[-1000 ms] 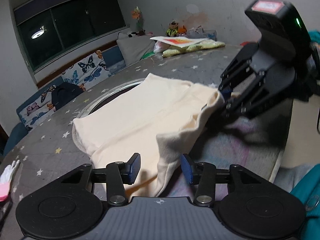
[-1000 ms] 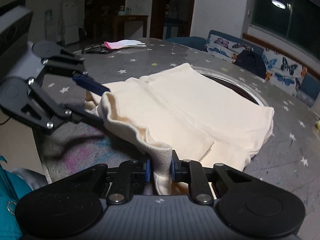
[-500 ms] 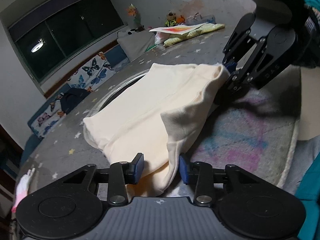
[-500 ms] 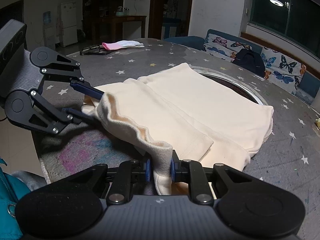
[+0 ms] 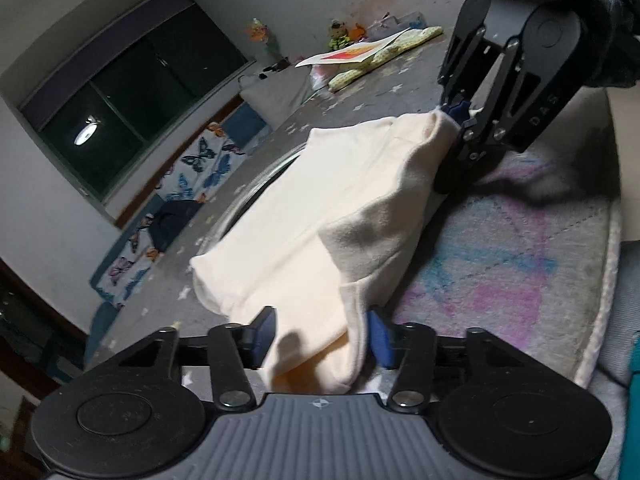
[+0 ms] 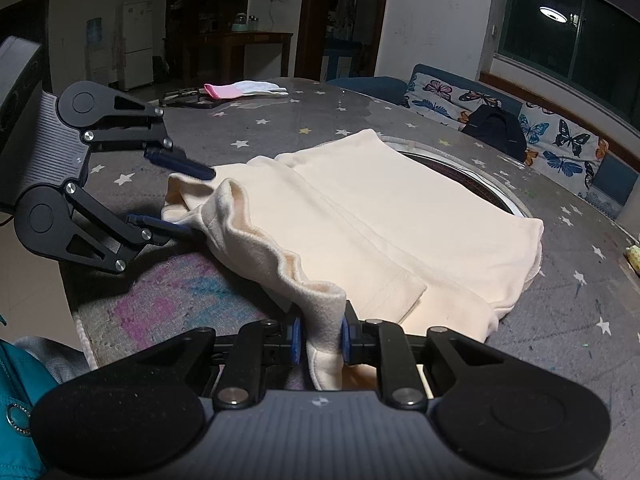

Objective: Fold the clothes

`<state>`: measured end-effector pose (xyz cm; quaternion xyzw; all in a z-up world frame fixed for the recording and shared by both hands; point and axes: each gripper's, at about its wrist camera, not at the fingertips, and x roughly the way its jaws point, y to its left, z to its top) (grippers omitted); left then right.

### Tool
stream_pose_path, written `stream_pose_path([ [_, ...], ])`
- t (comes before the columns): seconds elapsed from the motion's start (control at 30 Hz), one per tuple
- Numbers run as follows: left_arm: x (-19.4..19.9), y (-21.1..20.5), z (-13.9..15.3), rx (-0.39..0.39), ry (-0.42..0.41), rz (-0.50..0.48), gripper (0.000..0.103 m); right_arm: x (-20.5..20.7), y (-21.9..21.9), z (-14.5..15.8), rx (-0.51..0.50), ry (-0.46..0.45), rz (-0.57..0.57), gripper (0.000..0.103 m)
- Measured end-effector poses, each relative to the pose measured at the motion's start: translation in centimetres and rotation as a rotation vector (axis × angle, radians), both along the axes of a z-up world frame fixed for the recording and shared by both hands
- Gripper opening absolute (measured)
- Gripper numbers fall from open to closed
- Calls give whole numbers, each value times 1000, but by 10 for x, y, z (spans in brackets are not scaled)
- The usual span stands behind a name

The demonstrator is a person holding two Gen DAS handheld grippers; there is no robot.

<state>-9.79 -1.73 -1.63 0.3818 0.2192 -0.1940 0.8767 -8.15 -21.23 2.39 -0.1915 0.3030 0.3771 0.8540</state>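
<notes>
1. Cream fleece: the garment [image 6: 400,216] lies on the grey star-printed surface [image 6: 280,128], mostly flat, with its near edge lifted between the two grippers.
2. The only readable writing is "DAS", printed on the black linkage of the right gripper [image 5: 452,114] as seen from the left wrist camera; no label shows on the garment.
3. In the right wrist view the garment's long axis runs from the near left, by the grippers, toward the far right, where its far end rests beside a round metal ring [image 6: 472,176] set in the surface.
4. The right gripper's fingers [image 6: 297,340] are narrow, pinching a thick fold of the near hem, which stands up between them.
5. The left gripper [image 6: 188,200] has its fingers spread wide around the garment's other near corner. One blue pad touches the cloth, the other stands off it, so I cannot tell that it grips.
6. A wavy ridge of hem hangs between the two grippers, above a pastel pink-and-blue patch of the surface [image 6: 176,300].
7. Farther off lie a pink-and-white glove [image 6: 248,89] on the surface and a butterfly-print cushion [image 6: 560,140] beyond its edge.
</notes>
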Motion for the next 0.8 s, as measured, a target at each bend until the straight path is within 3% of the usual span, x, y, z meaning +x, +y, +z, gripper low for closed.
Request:
stream_pose_path([
  [0.27,1,0,-1,27,-33,-6,71,0,0,0,1,-1,-2,17],
  [0.4,1,0,-2,21,-46,-9,70,-1,0,0,3,-3,-4,17],
  [0.47,1,1,-2,8,-29,-16,61,-1,0,0,3,-7,-4,15],
  [0.53,2,0,-1,-18,22,-35,33,-1,0,1,4,-12,-4,13],
  [0.6,1,-1,-2,-25,45,-57,18,-3,0,2,5,-19,-3,12],
  [0.73,-1,-1,-2,-50,79,-82,6,-7,0,5,11,-39,-1,9],
  [0.8,-4,1,1,-68,90,-96,5,-9,-1,7,16,-49,1,9],
])
